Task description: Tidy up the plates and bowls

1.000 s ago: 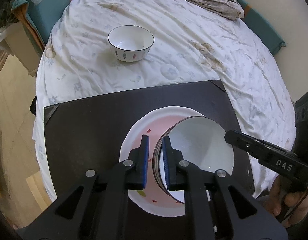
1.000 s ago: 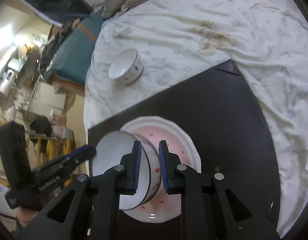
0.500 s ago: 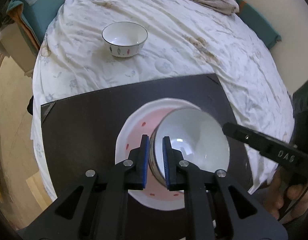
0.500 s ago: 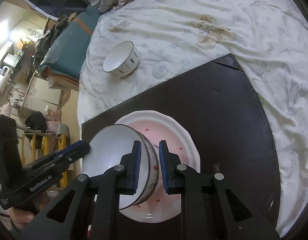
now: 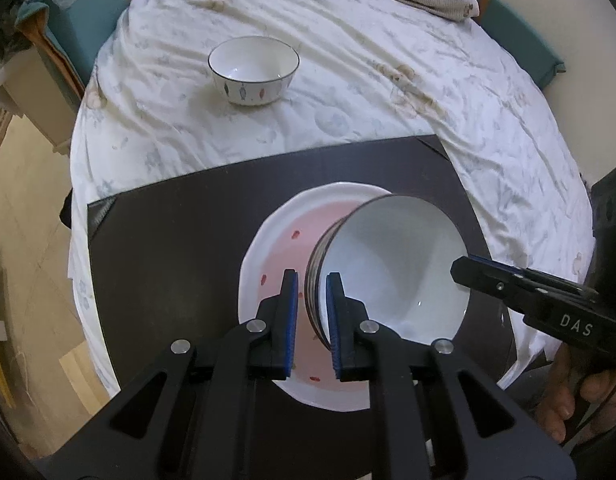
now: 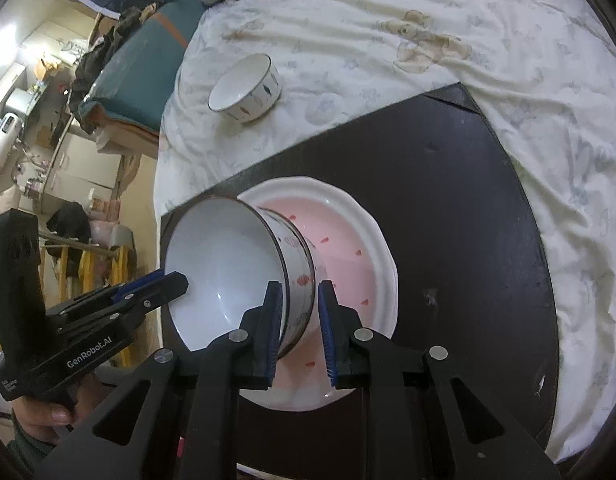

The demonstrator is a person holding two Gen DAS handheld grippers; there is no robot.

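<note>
Over pink plate (image 5: 276,248), white bowl (image 5: 392,264), dark-rimmed

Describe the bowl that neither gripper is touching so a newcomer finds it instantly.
Start at the dark mat on the white bedsheet, then look past its far edge. The lone bowl stands upright on the sheet, white with a thin dark rim and small coloured marks outside. The other bowl hangs tilted over the pink plate.
</note>
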